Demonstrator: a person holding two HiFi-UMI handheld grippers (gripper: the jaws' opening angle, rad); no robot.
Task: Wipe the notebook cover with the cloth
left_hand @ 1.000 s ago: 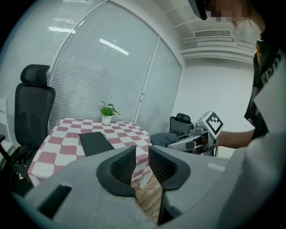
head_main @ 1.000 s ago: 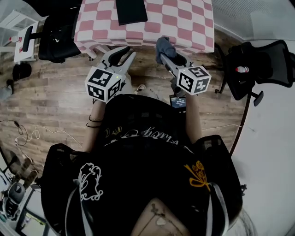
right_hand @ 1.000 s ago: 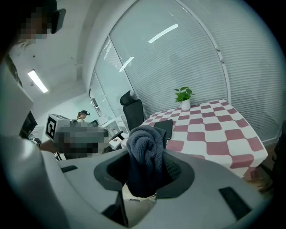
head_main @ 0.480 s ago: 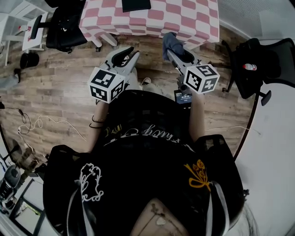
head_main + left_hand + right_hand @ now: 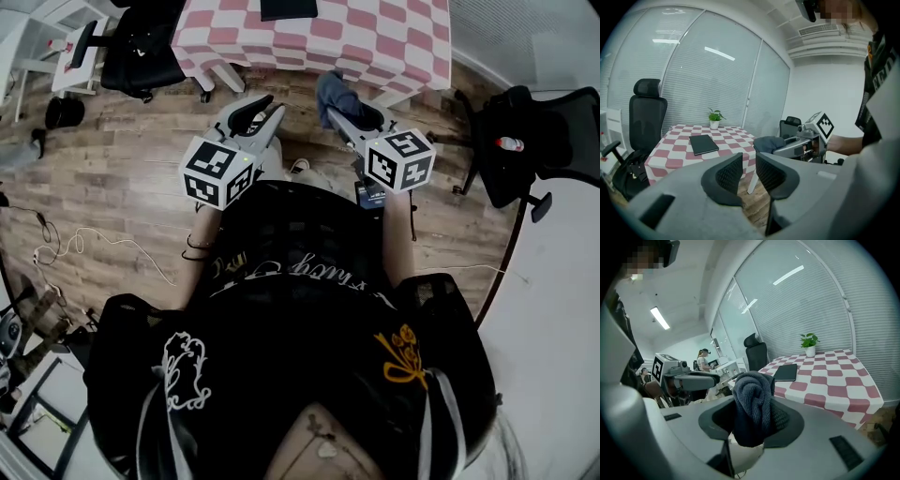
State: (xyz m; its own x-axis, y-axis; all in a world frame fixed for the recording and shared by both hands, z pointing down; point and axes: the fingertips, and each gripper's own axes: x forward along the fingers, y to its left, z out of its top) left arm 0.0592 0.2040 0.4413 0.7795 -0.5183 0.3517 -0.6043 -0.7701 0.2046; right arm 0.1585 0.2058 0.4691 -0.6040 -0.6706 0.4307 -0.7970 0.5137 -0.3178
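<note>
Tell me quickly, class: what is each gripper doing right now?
Left gripper: open a little, empty.
Right gripper: closed on the cloth.

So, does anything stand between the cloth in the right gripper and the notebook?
Nothing visible does. The cloth sits in the right gripper, short of the table; the notebook lies bare on it, with the plant farther back.

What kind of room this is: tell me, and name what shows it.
Probably an office or meeting room: a black swivel chair stands beside a table under a checked cloth, and behind them tall windows are covered by blinds.
</note>
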